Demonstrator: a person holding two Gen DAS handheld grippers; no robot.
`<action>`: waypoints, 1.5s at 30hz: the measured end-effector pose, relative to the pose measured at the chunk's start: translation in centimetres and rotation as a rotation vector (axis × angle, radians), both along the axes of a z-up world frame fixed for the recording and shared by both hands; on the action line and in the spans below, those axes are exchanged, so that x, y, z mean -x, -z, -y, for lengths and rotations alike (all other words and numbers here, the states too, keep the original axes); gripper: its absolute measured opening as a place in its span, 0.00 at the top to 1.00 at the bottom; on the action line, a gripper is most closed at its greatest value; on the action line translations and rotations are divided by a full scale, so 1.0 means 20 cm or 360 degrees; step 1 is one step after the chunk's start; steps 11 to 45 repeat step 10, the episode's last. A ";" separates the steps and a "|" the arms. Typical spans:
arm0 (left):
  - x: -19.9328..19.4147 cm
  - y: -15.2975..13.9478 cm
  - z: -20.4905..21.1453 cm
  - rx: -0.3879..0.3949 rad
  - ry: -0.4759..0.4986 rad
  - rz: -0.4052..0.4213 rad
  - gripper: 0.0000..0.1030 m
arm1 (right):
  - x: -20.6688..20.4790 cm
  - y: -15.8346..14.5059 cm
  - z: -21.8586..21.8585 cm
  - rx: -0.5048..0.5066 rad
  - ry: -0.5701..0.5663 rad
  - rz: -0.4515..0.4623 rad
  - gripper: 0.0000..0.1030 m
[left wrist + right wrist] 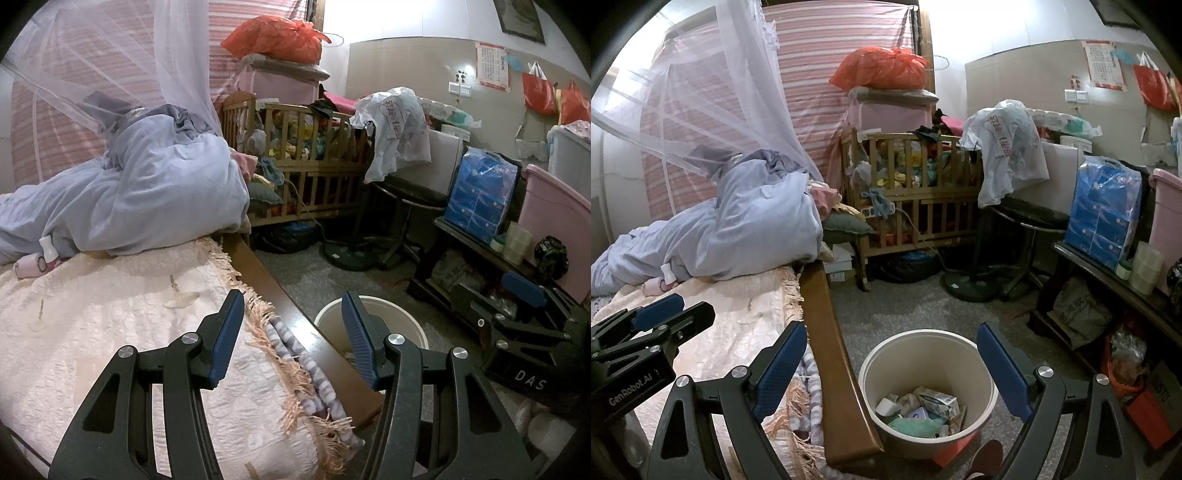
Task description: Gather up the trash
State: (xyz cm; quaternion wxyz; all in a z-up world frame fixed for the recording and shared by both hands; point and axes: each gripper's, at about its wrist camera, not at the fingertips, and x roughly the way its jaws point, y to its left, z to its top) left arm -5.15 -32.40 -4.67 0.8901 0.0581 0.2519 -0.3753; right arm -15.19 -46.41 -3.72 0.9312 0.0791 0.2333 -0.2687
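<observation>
Both tongs, left gripper (pixel 293 328) and right gripper (pixel 892 363), stood open and empty; a careless reach could knock over the trash bin (pixel 875 365).

Both tools are matte black plastic with triangular cut-outs in the arms. The left gripper (pixel 293 334) has ribbed blue pads (pixel 226 341) and round silver screws at each pivot. The right gripper (pixel 892 373), at three o'clock from it, looks identical; white lettering reads "DAS" and "GenRobot.AI".
</observation>
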 end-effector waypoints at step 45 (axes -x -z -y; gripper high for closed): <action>0.00 0.02 0.00 -0.0006 0.0042 0.0004 0.48 | 0.00 0.02 0.01 -0.0002 -0.0007 -0.0012 0.11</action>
